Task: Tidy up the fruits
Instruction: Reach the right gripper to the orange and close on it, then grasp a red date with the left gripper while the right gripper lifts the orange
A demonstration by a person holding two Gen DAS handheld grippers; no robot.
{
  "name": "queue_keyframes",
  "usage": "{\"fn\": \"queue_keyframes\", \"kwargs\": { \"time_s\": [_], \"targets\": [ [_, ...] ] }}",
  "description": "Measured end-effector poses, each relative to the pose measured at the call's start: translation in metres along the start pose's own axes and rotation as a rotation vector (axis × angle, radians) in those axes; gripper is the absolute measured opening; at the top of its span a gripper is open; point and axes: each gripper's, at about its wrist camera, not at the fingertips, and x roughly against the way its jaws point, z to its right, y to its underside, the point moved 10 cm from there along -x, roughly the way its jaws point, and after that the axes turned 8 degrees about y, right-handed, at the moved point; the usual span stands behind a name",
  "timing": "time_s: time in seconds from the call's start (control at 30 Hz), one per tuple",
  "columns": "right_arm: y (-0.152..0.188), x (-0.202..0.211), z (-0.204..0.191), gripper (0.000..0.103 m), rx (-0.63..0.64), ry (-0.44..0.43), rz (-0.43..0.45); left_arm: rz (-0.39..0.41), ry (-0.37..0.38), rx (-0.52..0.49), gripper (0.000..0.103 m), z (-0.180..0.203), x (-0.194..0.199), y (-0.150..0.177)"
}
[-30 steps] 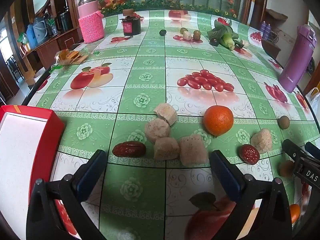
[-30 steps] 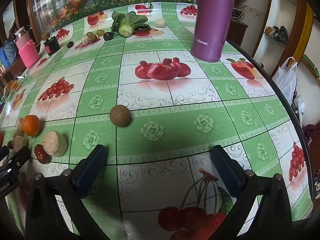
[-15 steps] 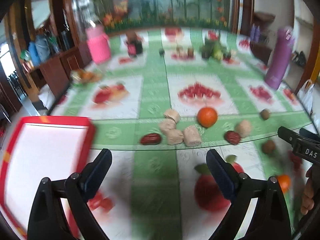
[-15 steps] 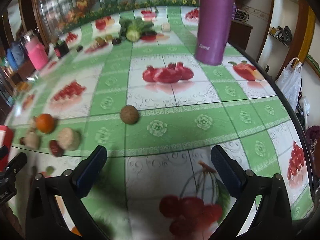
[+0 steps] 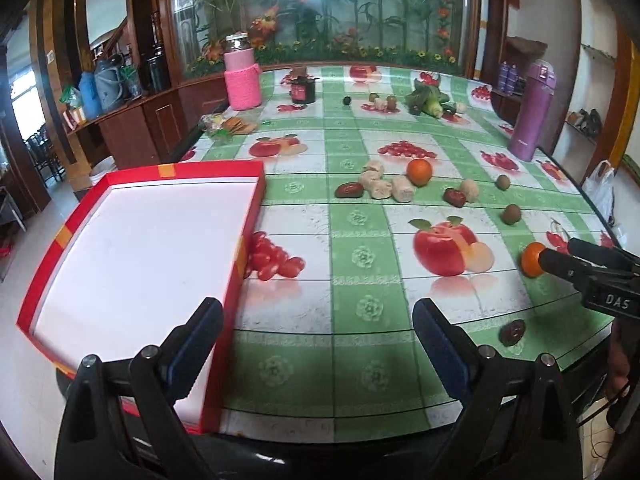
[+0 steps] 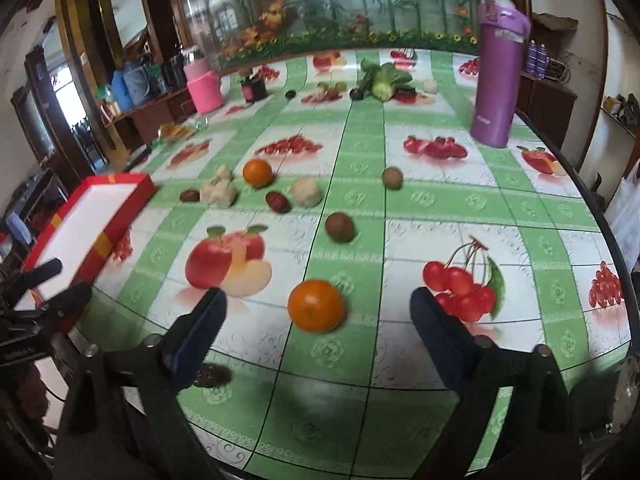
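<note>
At the left, the red box (image 5: 140,256) with a white floor sits at the table's near edge, and the left gripper (image 5: 316,344) hangs over its right wall, fingers spread wide, holding nothing. Far across the tablecloth (image 5: 364,240), dates, pale chunks and an orange (image 5: 419,172) cluster. Rightward, the right gripper (image 6: 316,320), equally wide and empty, frames the near orange (image 6: 316,306) lying just ahead.
</note>
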Motion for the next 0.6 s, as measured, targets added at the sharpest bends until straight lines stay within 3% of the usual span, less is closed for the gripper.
{"fn": "queue_keyframes", "kwargs": {
  "time_s": [0.17,0.3,0.43,0.6],
  "targets": [
    [0.014,-0.018,-0.007,0.056,-0.002,-0.003,-0.070,-0.010,0.021,0.004,0.095,0.006,0.002,0.006],
    [0.015,-0.028,-0.004,0.037,0.002,0.021,-0.085,-0.023,0.090,-0.040,0.095,0.028,0.005,0.012],
    [0.013,-0.023,0.003,0.037,-0.049,-0.033,-0.073,-0.030,0.160,-0.107,0.094,0.056,0.008,0.017],
    [0.006,-0.012,0.016,0.037,-0.122,-0.079,-0.025,-0.051,0.250,-0.200,0.081,0.096,0.003,0.023]
  ]
}}
